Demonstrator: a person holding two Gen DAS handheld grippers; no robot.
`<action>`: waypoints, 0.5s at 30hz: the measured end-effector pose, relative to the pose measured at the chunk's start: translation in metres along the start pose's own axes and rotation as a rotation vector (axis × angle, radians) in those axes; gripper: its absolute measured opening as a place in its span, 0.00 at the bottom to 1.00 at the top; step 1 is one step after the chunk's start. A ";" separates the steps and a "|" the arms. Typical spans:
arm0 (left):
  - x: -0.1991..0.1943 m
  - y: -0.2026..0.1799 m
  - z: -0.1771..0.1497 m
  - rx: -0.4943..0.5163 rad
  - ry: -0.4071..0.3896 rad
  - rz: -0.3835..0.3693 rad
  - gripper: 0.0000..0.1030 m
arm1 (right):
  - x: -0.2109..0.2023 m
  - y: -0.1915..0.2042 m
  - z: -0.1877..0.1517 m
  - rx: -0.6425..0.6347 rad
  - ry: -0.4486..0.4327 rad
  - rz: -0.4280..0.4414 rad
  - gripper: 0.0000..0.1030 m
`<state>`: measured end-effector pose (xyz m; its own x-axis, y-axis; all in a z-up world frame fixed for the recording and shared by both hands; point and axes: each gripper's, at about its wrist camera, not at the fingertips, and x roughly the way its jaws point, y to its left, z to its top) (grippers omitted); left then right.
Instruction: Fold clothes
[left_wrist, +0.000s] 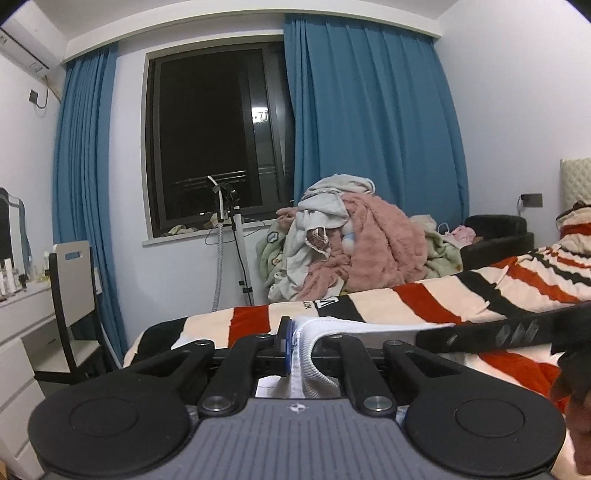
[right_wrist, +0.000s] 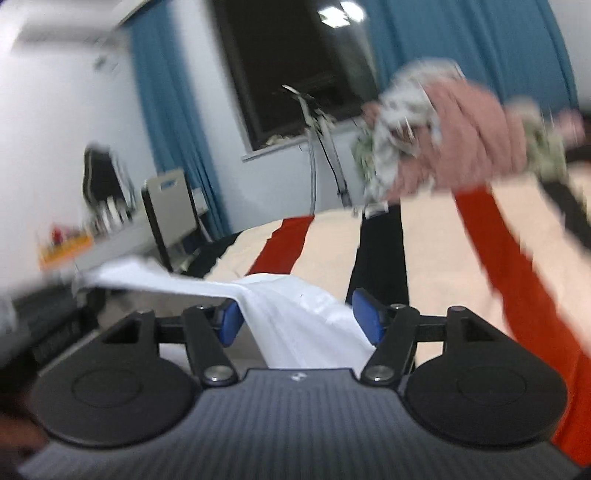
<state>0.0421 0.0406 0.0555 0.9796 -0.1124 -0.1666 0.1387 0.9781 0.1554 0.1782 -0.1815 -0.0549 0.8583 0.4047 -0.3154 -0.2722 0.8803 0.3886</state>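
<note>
A white garment (left_wrist: 310, 354) hangs above the striped bed cover (left_wrist: 424, 299), and my left gripper (left_wrist: 291, 343) is shut on a bunched ribbed edge of it. In the right wrist view the same white garment (right_wrist: 295, 314) runs between the blue pads (right_wrist: 365, 319) of my right gripper (right_wrist: 299, 321). The jaws stand wide apart and do not press the cloth. From there the cloth stretches left towards the blurred left gripper (right_wrist: 40, 328). A black finger of the right gripper (left_wrist: 498, 332) shows at the right of the left wrist view.
A heap of pink, grey and green laundry (left_wrist: 351, 240) lies at the bed's far end below blue curtains (left_wrist: 369, 129). A garment steamer stand (left_wrist: 236, 251) is by the window. A chair (left_wrist: 70, 291) and white dresser (left_wrist: 22, 325) are on the left.
</note>
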 end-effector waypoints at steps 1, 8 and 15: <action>-0.002 0.002 0.000 -0.004 -0.011 0.001 0.07 | -0.002 -0.008 0.001 0.048 0.011 -0.005 0.65; -0.009 0.014 0.002 -0.086 -0.047 0.012 0.07 | 0.004 -0.034 -0.014 0.080 0.181 -0.191 0.67; -0.017 0.031 0.002 -0.187 -0.057 0.051 0.07 | -0.003 -0.040 -0.039 0.098 0.314 -0.328 0.68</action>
<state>0.0296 0.0723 0.0655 0.9921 -0.0664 -0.1069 0.0644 0.9977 -0.0218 0.1694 -0.2085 -0.1029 0.7151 0.1777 -0.6761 0.0468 0.9528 0.2998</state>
